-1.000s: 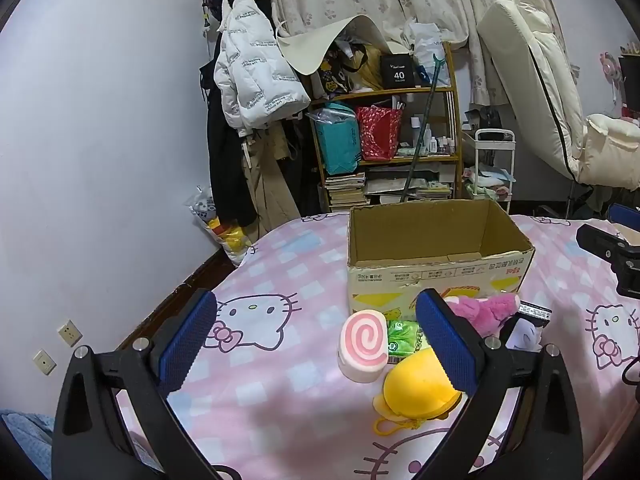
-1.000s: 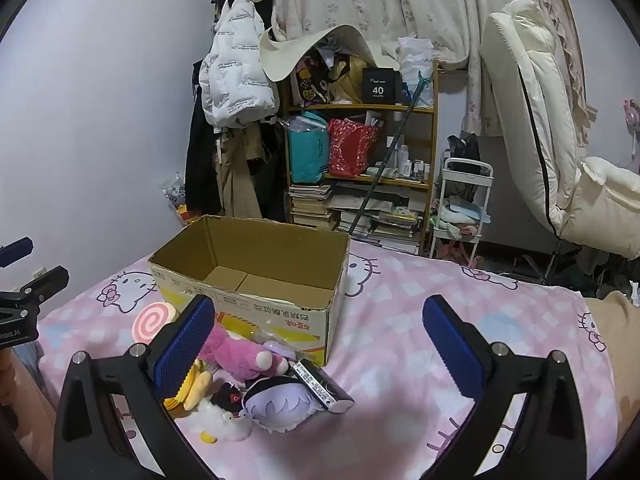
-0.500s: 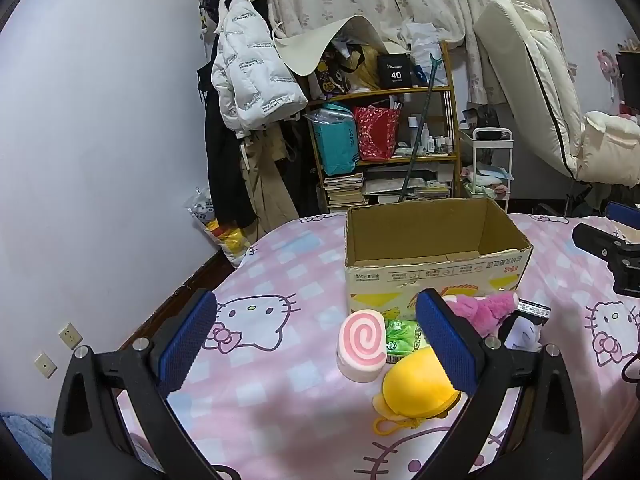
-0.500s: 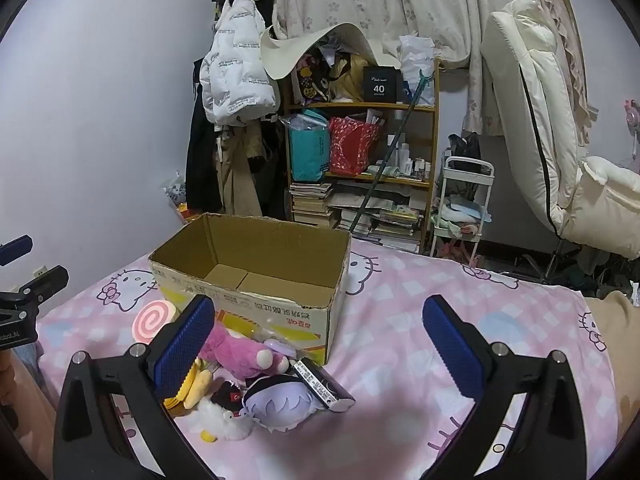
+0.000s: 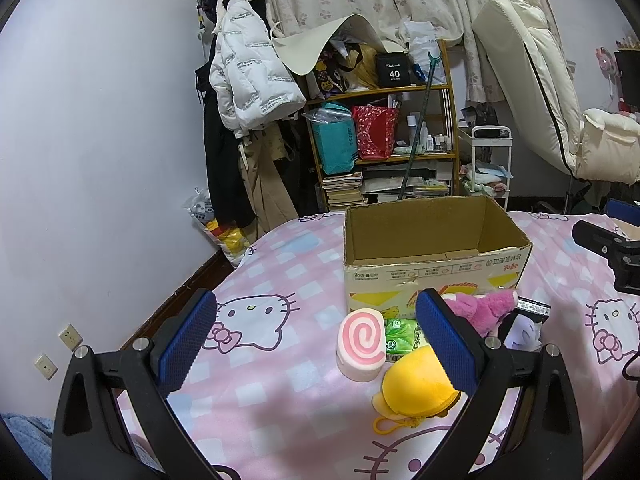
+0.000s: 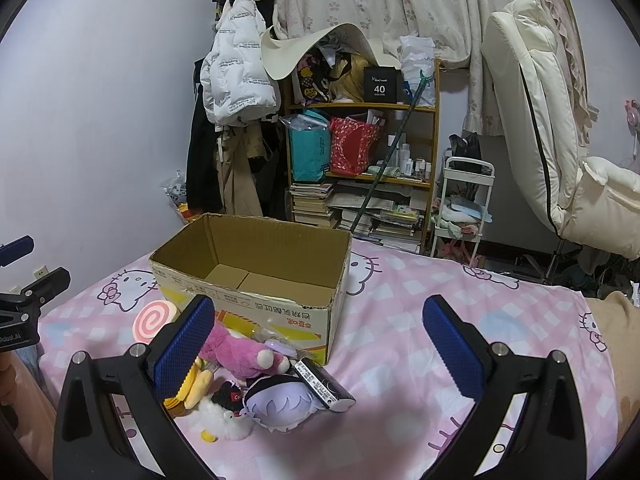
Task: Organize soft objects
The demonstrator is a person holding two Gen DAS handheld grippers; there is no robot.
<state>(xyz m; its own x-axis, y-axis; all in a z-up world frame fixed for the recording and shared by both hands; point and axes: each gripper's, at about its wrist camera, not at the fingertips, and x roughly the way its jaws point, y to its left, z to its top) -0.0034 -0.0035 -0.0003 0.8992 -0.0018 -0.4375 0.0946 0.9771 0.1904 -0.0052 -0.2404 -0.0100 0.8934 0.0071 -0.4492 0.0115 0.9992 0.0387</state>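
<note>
Task not begun, by the look of it. Cardboard box point(image 6: 256, 276) sits centre frame on the bed point(image 6: 420, 340), open-topped; right wrist view shows its bare floor, nothing inside. All the soft things lie in a heap on the bedcover against the box's near face: pink swirl cushion point(image 5: 362, 344), yellow plush point(image 5: 416, 386) with a keyring loop, green packet point(image 5: 400, 334) between them and the box, pink plush point(image 6: 240, 354), purple-haired plush point(image 6: 278, 404), small white plush point(image 6: 224, 424) at lower left of the right view. A dark flat case point(image 6: 322, 386) lies touching the purple one; hard or soft, cannot tell. Left tongs point(image 5: 316, 344) spread wide, holding nothing, low in frame with the pile towards their right pad. Right tongs point(image 6: 316, 344) likewise wide apart and empty, pile at their left pad. Left to do, in my judgement: everything, each piece picked and dropped in the box.
</note>
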